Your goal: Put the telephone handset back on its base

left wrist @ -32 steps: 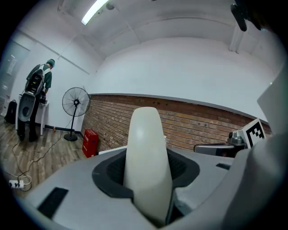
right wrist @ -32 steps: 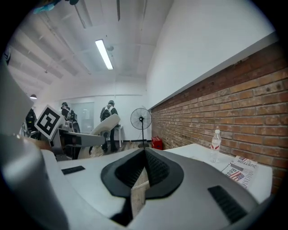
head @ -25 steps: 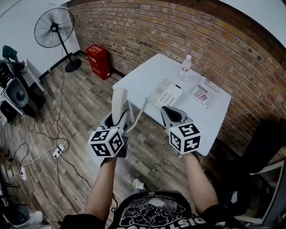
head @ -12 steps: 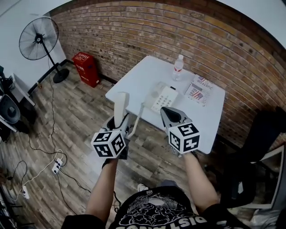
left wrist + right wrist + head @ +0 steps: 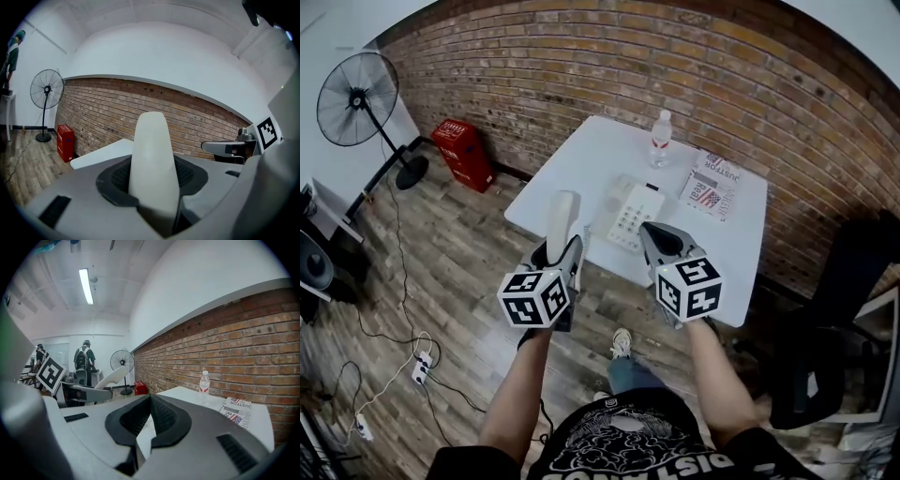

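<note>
My left gripper [image 5: 562, 251] is shut on the lower end of the white telephone handset [image 5: 562, 217], which stands upright between its pads [image 5: 152, 164]. The handset hangs just off the near-left edge of the white table [image 5: 581, 155]. The white telephone base [image 5: 630, 211] with its keypad lies on the table, to the right of the handset and just beyond my right gripper [image 5: 659, 238]. That gripper's jaws are shut with nothing between them [image 5: 149, 401]. In the right gripper view the handset [image 5: 110, 378] shows at the left.
A water bottle [image 5: 660, 139] stands behind the base, and a magazine [image 5: 709, 183] lies to its right. A brick wall runs behind the table. A standing fan [image 5: 356, 98] and a red box [image 5: 461, 155] are at the left, a black chair [image 5: 834, 319] at the right. Cables lie on the wooden floor.
Both grippers have moved toward the table, the left one carrying the handset. The handset's top now reaches the table's near-left edge, and the right gripper sits just short of the base.
</note>
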Motion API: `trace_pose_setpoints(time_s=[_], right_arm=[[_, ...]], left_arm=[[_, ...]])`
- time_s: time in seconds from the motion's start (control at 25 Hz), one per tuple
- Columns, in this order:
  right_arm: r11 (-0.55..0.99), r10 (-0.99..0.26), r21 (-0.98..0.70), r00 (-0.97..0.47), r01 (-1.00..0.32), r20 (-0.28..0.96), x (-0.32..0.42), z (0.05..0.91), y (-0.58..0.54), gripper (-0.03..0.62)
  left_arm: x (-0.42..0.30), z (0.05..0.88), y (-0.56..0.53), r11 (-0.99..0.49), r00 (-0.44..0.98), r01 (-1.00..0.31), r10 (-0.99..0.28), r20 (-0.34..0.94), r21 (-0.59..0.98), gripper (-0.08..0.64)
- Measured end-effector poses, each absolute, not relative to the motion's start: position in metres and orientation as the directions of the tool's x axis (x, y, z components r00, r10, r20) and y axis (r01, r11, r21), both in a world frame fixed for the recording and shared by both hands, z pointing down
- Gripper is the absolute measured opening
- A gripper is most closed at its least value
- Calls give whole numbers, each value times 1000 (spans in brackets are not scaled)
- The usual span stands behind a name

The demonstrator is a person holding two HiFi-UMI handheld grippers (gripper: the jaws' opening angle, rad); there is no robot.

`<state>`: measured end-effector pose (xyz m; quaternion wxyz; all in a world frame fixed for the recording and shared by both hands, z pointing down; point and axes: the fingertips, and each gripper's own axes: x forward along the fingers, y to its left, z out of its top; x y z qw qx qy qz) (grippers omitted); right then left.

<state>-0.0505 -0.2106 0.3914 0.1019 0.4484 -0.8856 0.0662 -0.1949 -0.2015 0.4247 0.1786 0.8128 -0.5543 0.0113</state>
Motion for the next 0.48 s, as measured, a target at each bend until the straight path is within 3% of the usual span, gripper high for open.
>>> trace_pose_setpoints(time_s=[0.48], right_arm=[[557, -794, -45, -548, -829, 263, -36, 406, -313, 2]], left_arm=[[-153, 464, -317, -394, 457, -886, -830, 319, 243, 196]])
